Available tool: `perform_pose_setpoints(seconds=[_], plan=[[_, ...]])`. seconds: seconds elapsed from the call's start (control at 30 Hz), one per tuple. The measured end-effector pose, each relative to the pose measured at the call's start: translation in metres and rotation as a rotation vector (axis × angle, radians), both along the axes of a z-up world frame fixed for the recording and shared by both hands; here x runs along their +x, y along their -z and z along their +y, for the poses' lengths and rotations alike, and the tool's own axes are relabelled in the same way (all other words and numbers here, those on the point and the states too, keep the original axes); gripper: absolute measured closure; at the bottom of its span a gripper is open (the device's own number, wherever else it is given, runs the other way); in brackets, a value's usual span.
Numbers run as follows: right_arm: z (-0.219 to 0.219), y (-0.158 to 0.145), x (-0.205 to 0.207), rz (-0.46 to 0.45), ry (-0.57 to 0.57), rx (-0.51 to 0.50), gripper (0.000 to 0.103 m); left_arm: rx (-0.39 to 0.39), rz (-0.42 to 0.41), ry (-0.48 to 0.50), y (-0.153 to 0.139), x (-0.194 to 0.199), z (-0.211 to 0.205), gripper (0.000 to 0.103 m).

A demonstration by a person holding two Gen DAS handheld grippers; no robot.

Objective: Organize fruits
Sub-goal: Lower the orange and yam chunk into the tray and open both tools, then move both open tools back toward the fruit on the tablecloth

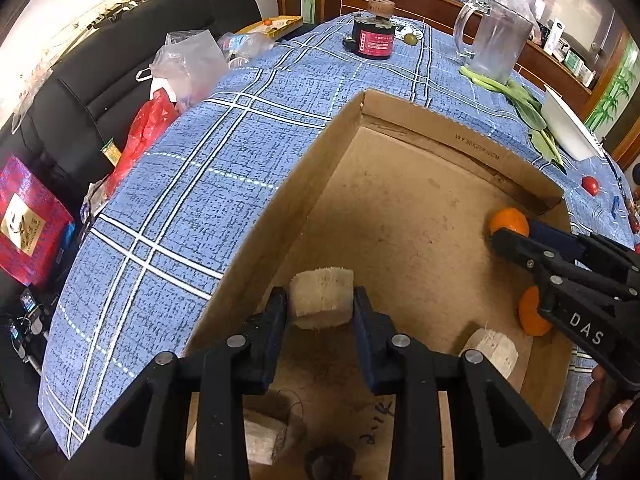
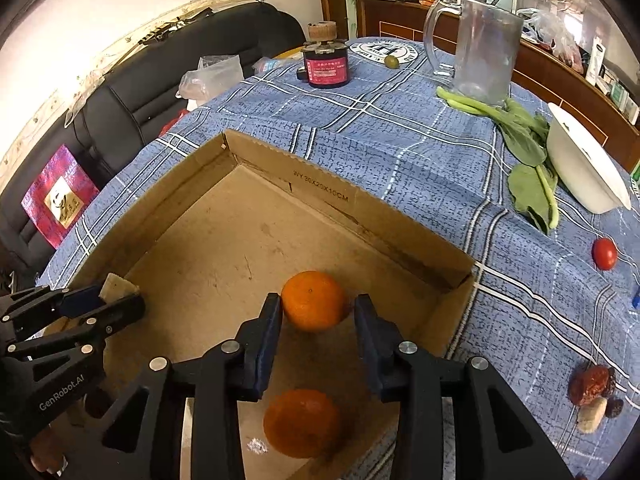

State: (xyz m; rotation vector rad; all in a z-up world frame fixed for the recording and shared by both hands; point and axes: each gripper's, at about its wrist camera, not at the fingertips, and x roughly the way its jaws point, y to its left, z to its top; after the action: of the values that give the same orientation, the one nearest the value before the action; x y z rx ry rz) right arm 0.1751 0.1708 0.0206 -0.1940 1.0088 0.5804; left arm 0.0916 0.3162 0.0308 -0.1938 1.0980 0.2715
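Presently, over the cardboard box (image 2: 320, 192): my left gripper (image 1: 320, 300) pinches a pale fibrous chunk (image 1: 322, 298); my right gripper (image 2: 316, 312) pinches an orange (image 2: 314, 300); second orange (image 2: 302, 422) on box floor below.

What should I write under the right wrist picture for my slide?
Right gripper holds an orange over the cardboard box, another orange below.

In the left wrist view, the right tool (image 1: 510, 236) covers part of both oranges: the far orange (image 1: 508, 220) and the near orange (image 1: 530, 314). A dark, blurred object (image 1: 330, 462) at the bottom edge cannot be identified. The box's printed label (image 1: 478, 145) is too small to read.
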Motion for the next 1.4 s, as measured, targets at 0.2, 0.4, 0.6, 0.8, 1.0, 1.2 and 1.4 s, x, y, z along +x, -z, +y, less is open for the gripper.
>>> perform_pose_setpoints(seconds=[0.2,0.4,0.6,0.8,1.0,1.2,1.4], plan=[[-0.009,-0.011,-0.011,-0.017,0.015,0.005,0.062,0.037,-0.021,-0.012,-0.011,-0.015,-0.005,0.06],[-0.027,-0.027,-0.034,-0.031,0.021,0.038,0.062,0.075,-0.071,-0.031,-0.028,-0.035,-0.013,0.057],[-0.066,-0.037,-0.071,-0.021,0.049,0.078,0.062,0.085,-0.106,0.006,-0.04,-0.055,-0.041,0.055],[-0.123,-0.036,-0.11,-0.019,0.113,0.07,0.062,0.066,-0.125,0.066,-0.047,-0.064,-0.08,0.054],[-0.203,-0.027,-0.149,-0.029,0.216,0.077,0.058,0.028,-0.121,0.161,-0.047,-0.067,-0.135,0.05],[-0.286,-0.016,-0.152,-0.021,0.381,0.069,0.053,0.02,-0.086,0.262,-0.04,-0.063,-0.189,0.047],[-0.314,-0.013,-0.127,0.009,0.415,0.127,0.053,0.025,-0.055,0.306,-0.032,-0.061,-0.217,0.046]])
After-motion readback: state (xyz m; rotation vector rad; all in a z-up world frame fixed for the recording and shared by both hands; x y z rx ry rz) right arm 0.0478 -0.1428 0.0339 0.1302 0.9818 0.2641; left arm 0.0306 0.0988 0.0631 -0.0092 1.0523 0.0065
